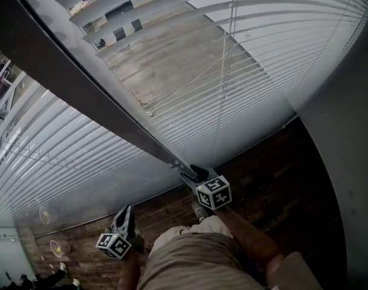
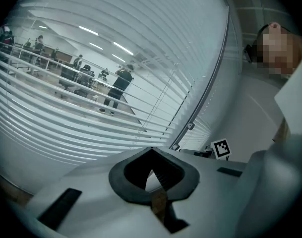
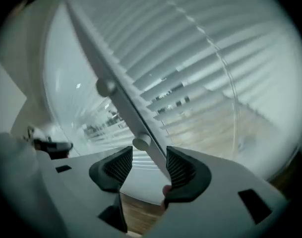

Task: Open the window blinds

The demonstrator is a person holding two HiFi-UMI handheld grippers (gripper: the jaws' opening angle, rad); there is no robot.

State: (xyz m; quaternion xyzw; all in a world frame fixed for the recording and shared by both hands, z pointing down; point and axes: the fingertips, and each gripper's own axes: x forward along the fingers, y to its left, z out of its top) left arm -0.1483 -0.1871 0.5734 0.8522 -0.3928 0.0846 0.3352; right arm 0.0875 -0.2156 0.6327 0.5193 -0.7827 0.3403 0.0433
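White slatted blinds (image 1: 274, 53) cover the window, with a second panel (image 1: 57, 156) to the left. A long tilt wand (image 1: 111, 110) hangs slanting between them. My right gripper (image 1: 193, 173) is at the wand's lower end. In the right gripper view the right gripper (image 3: 148, 165) is open; the wand (image 3: 136, 123) passes between the jaws and leans on the right pad (image 3: 180, 168), clear of the left pad. My left gripper (image 1: 125, 211) hangs lower left, away from the blinds; in its own view the left gripper (image 2: 151, 150) is shut, with nothing in it.
Thin lift cords (image 1: 226, 71) run down the right blind. A dark wooden floor (image 1: 268, 180) lies below, and a grey wall (image 1: 353, 162) stands at the right. The person's legs (image 1: 196, 258) fill the bottom. Small fans (image 1: 60, 246) sit on the floor at lower left.
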